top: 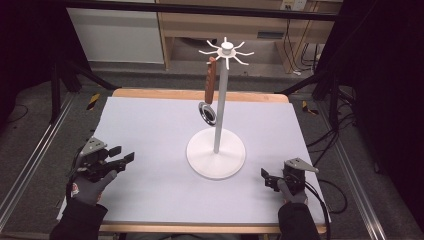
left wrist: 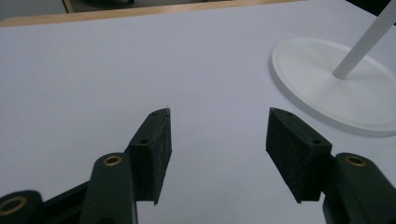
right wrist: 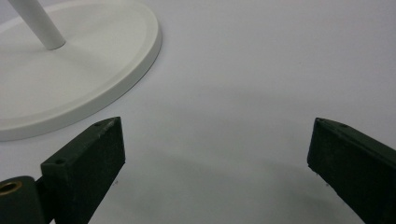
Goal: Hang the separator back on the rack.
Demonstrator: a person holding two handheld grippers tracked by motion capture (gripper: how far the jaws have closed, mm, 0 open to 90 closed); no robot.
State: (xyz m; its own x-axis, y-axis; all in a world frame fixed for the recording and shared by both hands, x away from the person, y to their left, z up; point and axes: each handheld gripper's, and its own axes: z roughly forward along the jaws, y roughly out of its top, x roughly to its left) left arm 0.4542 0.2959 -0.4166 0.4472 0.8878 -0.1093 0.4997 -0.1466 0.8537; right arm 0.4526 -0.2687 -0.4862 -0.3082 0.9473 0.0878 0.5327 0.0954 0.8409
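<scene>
Take the white stand (top: 216, 150) as your landmark: it rises from the middle of the lavender mat (top: 150, 125), and the one utensil in play, a ladle (top: 209, 95) with a brown handle and a shiny metal bowl, hangs from a hook at the stand's crown on the side toward your left. Its long axis runs almost straight up and down, handle on top at the hook, bowl at the bottom just beside the pole and clear of the round base. Your left gripper (top: 124, 154) rests on the mat to the left of the base, near the front edge, its jaws spread with nothing between them; in the left gripper view (left wrist: 217, 135) the base sits ahead and to the right. Your right gripper (top: 265, 178) lies to the right of the base, also near the front edge, jaws spread wide and empty, and in the right gripper view (right wrist: 215, 149) the base rim sits close by at upper left. The ladle is up and beyond both grippers, well above the mat. Since it hangs on the left side of the pole, your left hand seems to have the more open line to it, and the reach would have to climb toward the handle.
</scene>
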